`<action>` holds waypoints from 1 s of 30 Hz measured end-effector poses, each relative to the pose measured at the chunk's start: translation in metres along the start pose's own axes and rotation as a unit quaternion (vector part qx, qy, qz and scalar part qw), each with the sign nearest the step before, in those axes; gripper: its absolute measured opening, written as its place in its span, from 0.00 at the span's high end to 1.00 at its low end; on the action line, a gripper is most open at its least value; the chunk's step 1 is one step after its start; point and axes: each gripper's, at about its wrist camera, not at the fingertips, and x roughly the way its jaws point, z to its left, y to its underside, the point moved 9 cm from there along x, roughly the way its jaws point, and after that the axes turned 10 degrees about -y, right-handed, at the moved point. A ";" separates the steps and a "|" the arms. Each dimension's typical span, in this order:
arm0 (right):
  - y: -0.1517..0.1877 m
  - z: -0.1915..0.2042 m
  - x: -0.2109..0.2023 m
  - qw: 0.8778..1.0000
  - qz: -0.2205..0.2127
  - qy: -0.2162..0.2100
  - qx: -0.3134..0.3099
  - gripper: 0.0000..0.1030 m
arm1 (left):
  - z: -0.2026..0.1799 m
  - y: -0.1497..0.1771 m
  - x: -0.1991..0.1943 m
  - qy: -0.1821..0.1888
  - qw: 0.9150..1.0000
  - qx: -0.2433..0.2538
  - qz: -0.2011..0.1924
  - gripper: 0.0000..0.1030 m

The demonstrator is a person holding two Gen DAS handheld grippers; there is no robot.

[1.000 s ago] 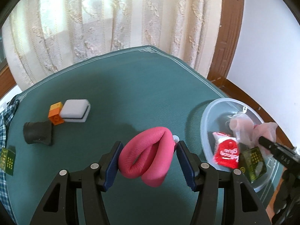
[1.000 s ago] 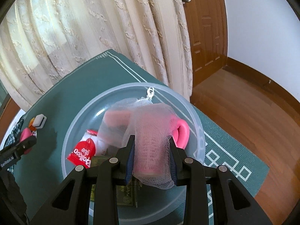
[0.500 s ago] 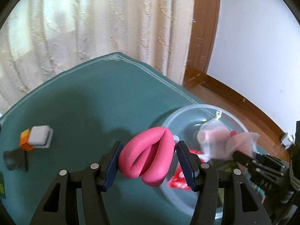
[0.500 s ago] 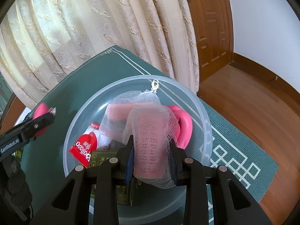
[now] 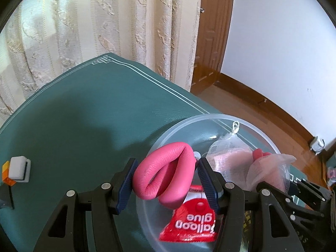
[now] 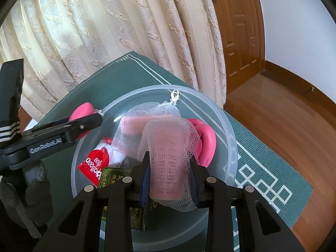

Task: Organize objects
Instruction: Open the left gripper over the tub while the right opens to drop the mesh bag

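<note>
My left gripper [image 5: 167, 180] is shut on a folded pink leather ring [image 5: 166, 178] and holds it over the near-left rim of the clear plastic bowl [image 5: 210, 119]. In the right wrist view the left gripper [image 6: 84, 124] shows at the bowl's [image 6: 231, 147] left rim. My right gripper [image 6: 170, 178] is shut on a white mesh bag with pink rollers [image 6: 168, 157], held inside the bowl. In the bowl lie a red balloon glue packet [image 6: 95, 163], a second pink ring [image 6: 206, 142] and a green packet [image 6: 115, 177].
A white block on an orange cube [image 5: 17, 171] lies at the left of the green table cloth [image 5: 94, 115]. Cream curtains [image 5: 94, 31] hang behind the table. A wooden door [image 6: 241, 31] and wooden floor [image 6: 283, 115] are to the right.
My left gripper has carried the pink ring rightward from the middle of the table to over the bowl. My right gripper has kept its hold on the mesh bag in the bowl.
</note>
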 end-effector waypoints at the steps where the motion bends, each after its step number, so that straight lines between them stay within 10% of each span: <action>1: 0.000 0.000 0.001 1.000 0.000 0.000 -0.001 0.68 | -0.002 0.000 0.003 0.001 1.000 0.001 0.001 0.40; 30: 0.000 -0.004 -0.002 1.000 0.004 0.017 -0.008 0.68 | 0.032 0.018 -0.024 -0.011 0.999 -0.036 -0.004 0.27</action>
